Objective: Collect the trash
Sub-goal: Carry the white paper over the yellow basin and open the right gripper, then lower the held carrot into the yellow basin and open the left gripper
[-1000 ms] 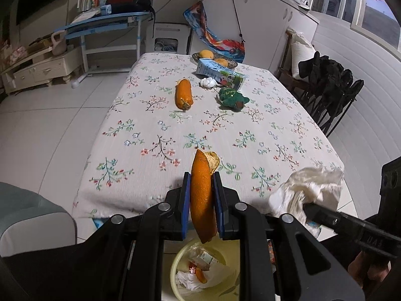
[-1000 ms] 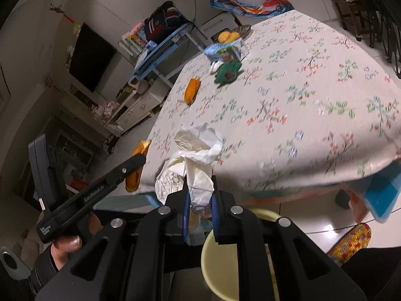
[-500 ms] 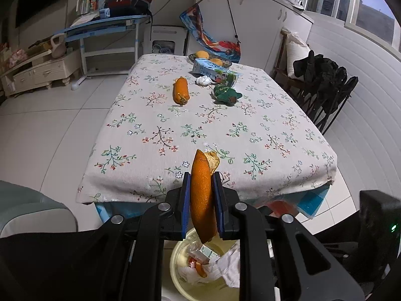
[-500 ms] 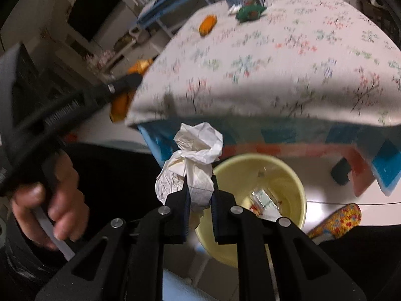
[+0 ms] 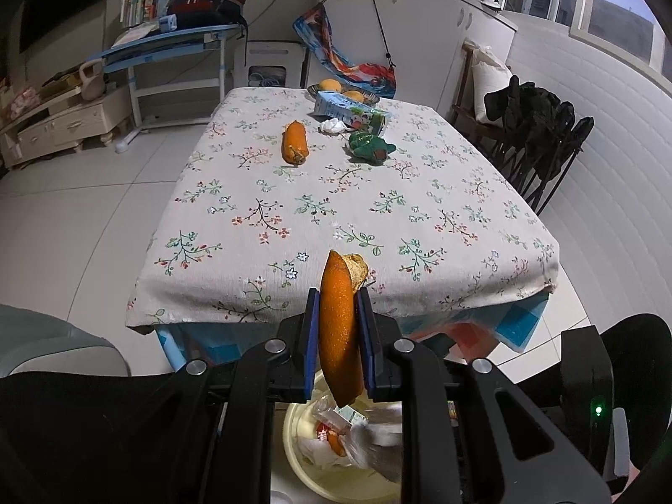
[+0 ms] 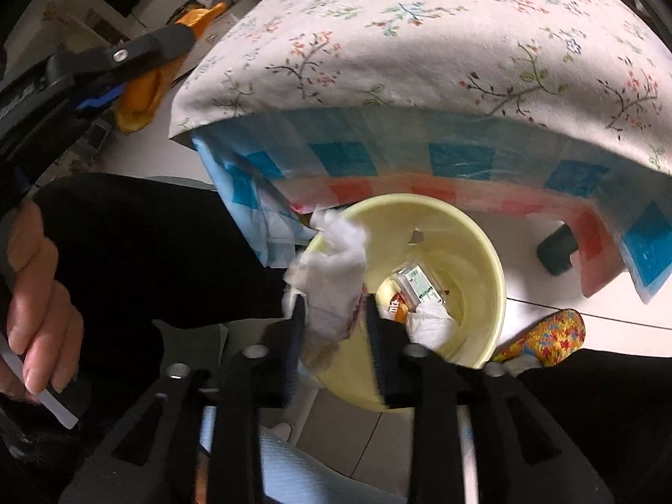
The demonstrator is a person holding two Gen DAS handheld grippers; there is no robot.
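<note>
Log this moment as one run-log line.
task: collect trash | right tongs: opening, crumpled tissue between them over yellow bin | left tongs: shut on orange peel | table: litter remains

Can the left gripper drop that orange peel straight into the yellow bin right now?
Probably yes. The left gripper holds the orange peel right above the yellow bin, with nothing between them.

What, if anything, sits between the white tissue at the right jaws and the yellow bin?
Nothing visible. The tissue hangs between the opening jaws of the right gripper, over the near rim of the yellow bin, whose mouth is uncovered.
</note>
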